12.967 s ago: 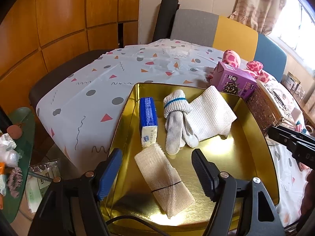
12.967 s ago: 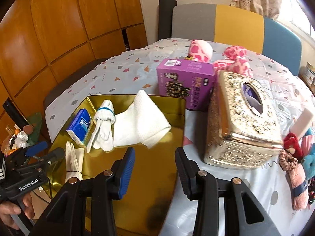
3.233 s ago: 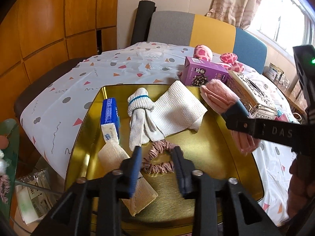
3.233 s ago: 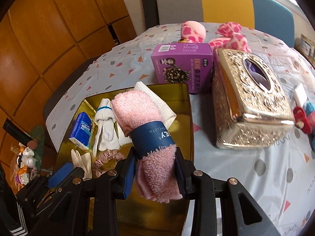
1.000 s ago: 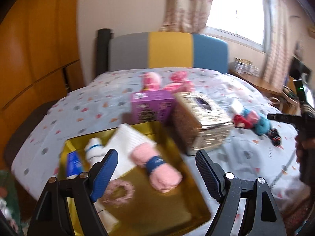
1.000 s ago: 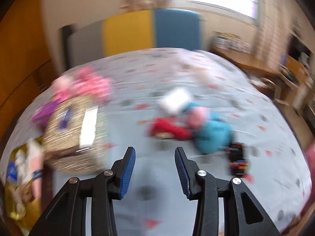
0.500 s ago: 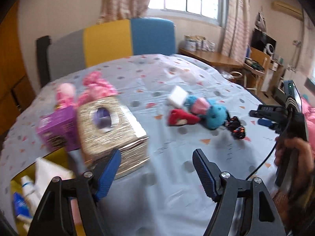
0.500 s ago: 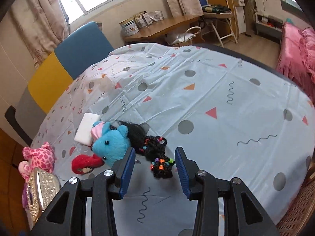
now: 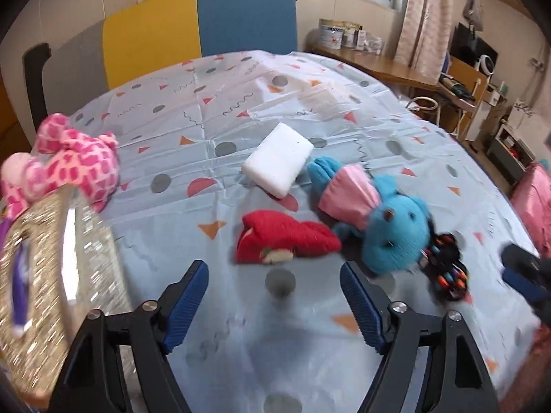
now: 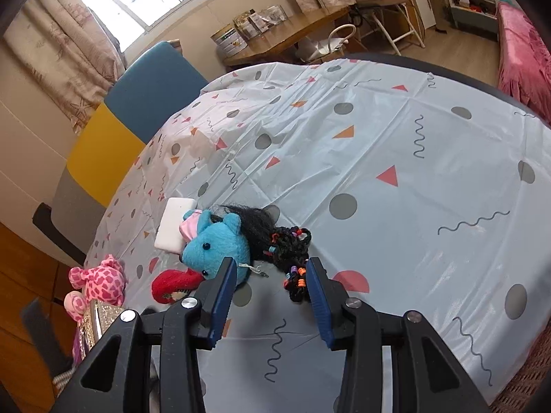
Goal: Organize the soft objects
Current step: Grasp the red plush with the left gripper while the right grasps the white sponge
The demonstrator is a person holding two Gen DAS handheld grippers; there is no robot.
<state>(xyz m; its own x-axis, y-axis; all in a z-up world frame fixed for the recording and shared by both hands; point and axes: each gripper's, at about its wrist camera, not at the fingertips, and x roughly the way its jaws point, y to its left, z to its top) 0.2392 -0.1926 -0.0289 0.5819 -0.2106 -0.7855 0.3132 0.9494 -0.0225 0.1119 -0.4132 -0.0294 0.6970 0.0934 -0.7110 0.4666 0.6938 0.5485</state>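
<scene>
Right gripper is nearer: spread wide, empty, and the black beaded hair tie lies mid-table right between its tips, long axis running straight ahead. Left gripper gapes empty too.

Home: curtains, pink bedding, patterned tablecloth, cluttered desk.

Both wrist views look down across the table, sharing the blue plush.

Blue plush toy – pink dress, red sock, white sponge, pink-spotted plush, pale-blue patterned tablecloth
</scene>
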